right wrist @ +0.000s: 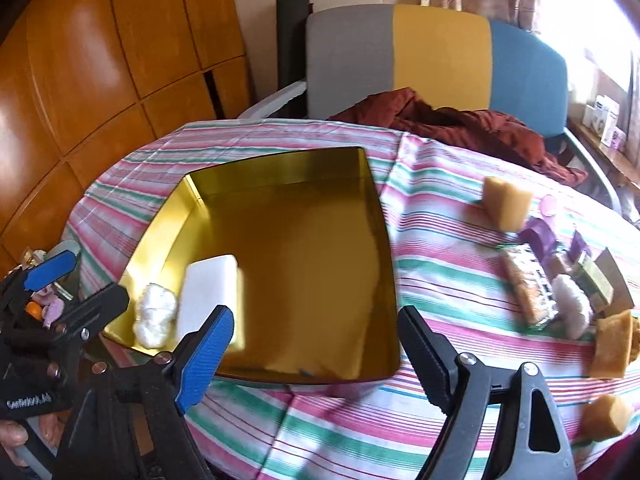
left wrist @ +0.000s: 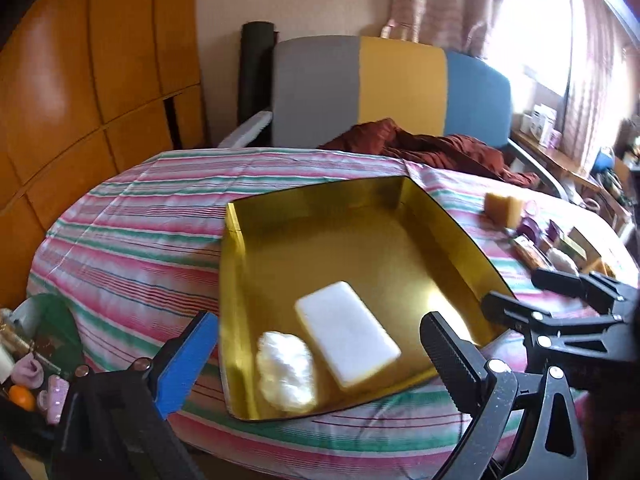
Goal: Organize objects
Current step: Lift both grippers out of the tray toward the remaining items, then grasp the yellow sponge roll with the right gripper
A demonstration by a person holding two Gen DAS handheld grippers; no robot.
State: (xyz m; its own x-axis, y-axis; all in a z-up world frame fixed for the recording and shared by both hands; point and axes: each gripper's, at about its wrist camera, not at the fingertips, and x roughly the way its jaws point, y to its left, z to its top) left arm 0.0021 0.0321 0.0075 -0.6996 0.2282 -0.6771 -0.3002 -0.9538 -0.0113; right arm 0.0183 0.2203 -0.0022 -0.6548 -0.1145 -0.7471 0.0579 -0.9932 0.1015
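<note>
While over striped tablecloth [left wrist: 132, 216]: left gripper [left wrist: 316, 364] wide open, empty; right gripper [right wrist: 316, 356] open, empty. White foam block [left wrist: 347, 334] and cotton wad [left wrist: 285, 372] touching inside gold tray [left wrist: 320, 200].

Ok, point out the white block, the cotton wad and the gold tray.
white block [left wrist: 347, 332], left wrist view, middle of its top face.
cotton wad [left wrist: 285, 372], left wrist view, centre of the fluff.
gold tray [right wrist: 304, 264], right wrist view, bare floor.

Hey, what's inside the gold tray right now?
The gold tray holds a white rectangular block and a white fluffy wad, side by side in one corner. The right hand-held gripper's blue finger covers the block's near end.
</note>
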